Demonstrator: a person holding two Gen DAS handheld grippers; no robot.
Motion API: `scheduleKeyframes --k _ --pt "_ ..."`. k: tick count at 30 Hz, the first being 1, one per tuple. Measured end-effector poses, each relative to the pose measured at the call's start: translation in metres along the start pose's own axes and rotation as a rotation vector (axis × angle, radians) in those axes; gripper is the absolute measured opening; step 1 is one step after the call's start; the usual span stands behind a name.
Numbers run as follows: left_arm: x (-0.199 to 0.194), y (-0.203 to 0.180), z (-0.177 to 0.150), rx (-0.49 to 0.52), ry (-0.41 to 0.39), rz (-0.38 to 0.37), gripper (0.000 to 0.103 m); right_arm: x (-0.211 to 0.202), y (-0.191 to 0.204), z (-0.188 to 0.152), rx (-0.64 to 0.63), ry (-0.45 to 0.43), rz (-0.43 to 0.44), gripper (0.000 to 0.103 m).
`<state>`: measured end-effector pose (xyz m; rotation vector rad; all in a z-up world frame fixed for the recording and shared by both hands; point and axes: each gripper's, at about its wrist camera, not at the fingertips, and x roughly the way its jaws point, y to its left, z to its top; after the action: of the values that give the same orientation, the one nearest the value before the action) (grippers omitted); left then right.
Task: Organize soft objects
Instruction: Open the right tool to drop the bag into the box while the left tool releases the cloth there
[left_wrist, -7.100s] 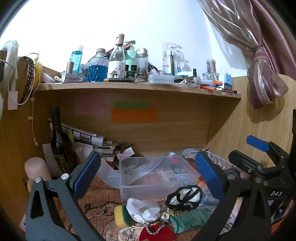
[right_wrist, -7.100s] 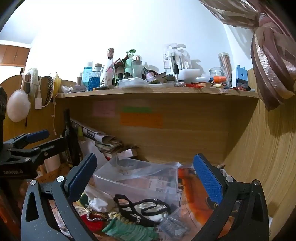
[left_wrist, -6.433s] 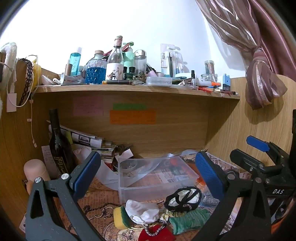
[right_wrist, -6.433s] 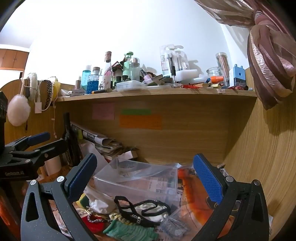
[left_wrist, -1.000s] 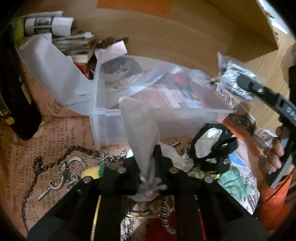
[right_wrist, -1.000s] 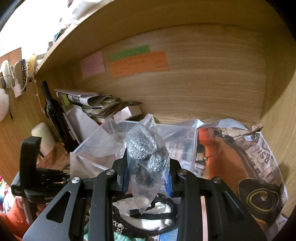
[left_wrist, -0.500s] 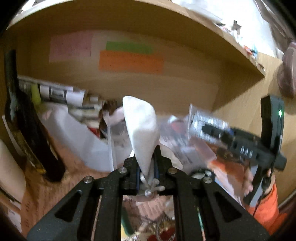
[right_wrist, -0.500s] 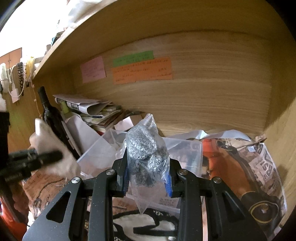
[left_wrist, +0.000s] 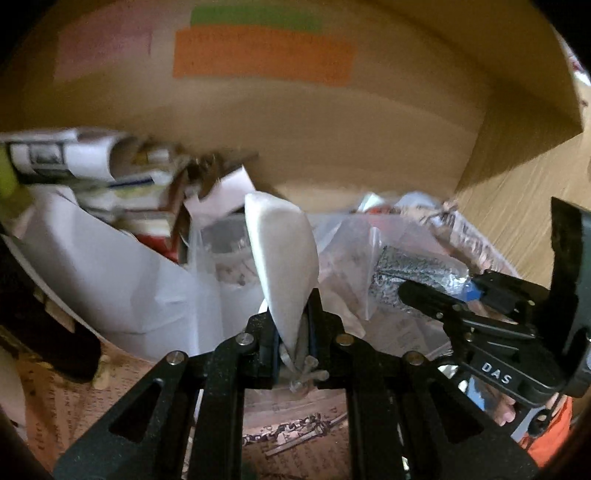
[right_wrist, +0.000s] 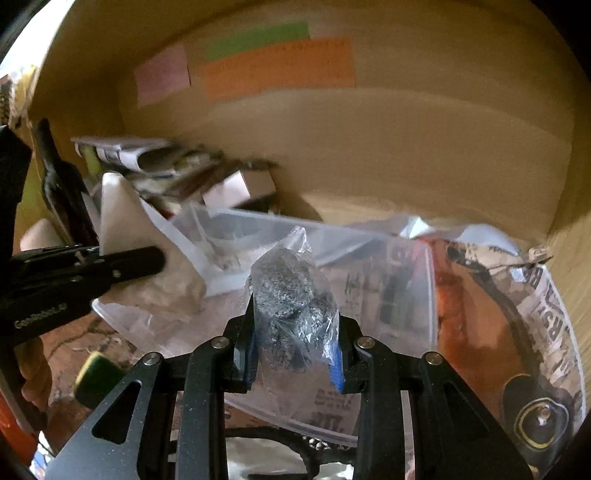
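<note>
**Both hand-held grippers loaded over the clear bin**

The left hand-held gripper (left_wrist: 293, 332) is clamped on a white cloth (left_wrist: 282, 258), which stands up in a cone above its fingers. The right hand-held gripper (right_wrist: 293, 343) pinches a clear bag of silvery scrubber (right_wrist: 291, 295). Both hang over or just before the clear bin (right_wrist: 406, 295), the left one at its left end, the right one nearer its middle. A loose plastic sheet (left_wrist: 147, 288) drapes over the bin's left wall. Behind it lies a pile of rolled papers (right_wrist: 122, 151), with a dark bottle (right_wrist: 62, 184) standing at the far left. Newspaper (right_wrist: 517, 314) covers the worktop to the right of the bin. A yellow-green sponge (right_wrist: 98, 376) sits on the patterned paper in front, near a black strap (right_wrist: 295, 443). Pink, green and orange notes (right_wrist: 277, 70) are stuck to the back panel.
</note>
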<state>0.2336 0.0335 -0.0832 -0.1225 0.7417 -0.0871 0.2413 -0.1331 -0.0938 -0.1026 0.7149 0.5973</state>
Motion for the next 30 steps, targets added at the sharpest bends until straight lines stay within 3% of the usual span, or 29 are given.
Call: scheduleKeyframes --k 8,10,12,14,22,30 --pt "0.021 -0.002 -0.011 0.017 0.061 0.005 0.012 0.015 -0.002 -0.005 -0.01 0.063 -0.025 0.03" --pt "0.021 -0.004 -0.013 0.027 0.066 0.003 0.013 0.016 -0.002 -0.005 -0.01 0.073 -0.03 0.036" --pt "0.02 -0.006 -0.014 0.035 0.066 0.003 0.018 0.013 -0.002 -0.005 -0.006 0.063 -0.037 0.054" --pt "0.017 -0.007 -0.016 0.044 0.06 0.007 0.021 0.007 -0.002 -0.004 -0.003 0.038 -0.046 0.061" --pt "-0.018 -0.009 -0.019 0.045 -0.011 -0.008 0.028 -0.033 -0.001 0.004 0.012 -0.064 -0.036 0.071" --pt "-0.079 -0.011 -0.026 0.072 -0.164 0.001 0.072 -0.082 0.0 -0.002 -0.001 -0.175 -0.055 0.083"
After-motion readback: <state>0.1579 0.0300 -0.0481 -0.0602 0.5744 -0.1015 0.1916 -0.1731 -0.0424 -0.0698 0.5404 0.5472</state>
